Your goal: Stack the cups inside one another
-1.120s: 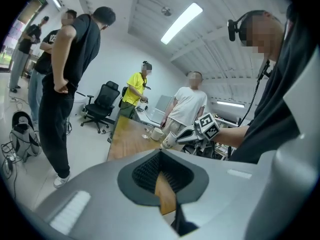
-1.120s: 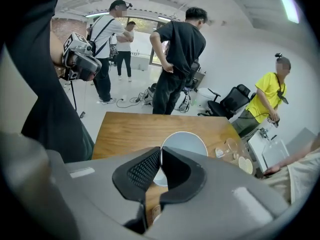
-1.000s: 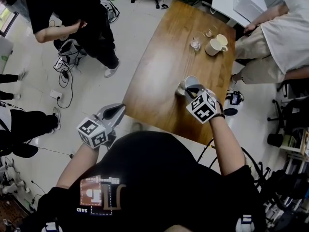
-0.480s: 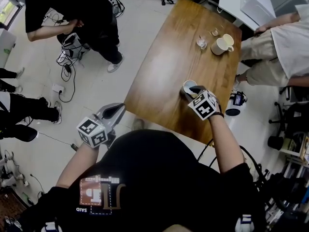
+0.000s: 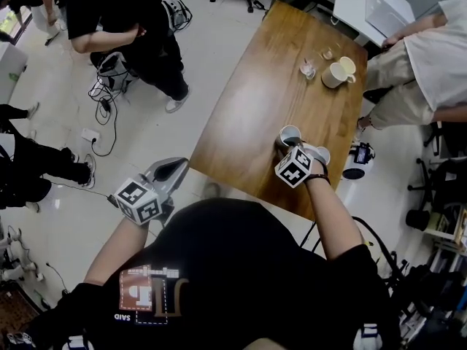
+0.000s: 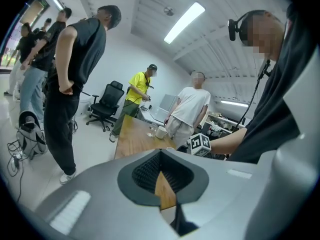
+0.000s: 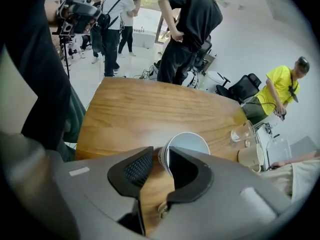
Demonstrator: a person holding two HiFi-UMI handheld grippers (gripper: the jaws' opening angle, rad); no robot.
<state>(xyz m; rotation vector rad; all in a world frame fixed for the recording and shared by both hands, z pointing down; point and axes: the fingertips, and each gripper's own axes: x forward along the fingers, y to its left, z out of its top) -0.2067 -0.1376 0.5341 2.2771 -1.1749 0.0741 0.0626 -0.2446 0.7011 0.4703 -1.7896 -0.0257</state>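
At the right tool (image 7: 161, 156), tipped steeply down, opening jaws astride the wall of a white cup (image 7: 187, 143): one pad inside the rim, the other outside, bare wood in the gap. Cup mouth-up on the desk (image 5: 248, 115), close to the near edge, toward the near right corner. Farther out, by the far right corner, a cream mug (image 5: 337, 72) with a small glass (image 5: 309, 69) just beside it, well apart from the white cup. Off the desk, beyond its near left corner and over the floor, the left tool (image 5: 171, 170), jaws drawn together at the tips, nothing between them.
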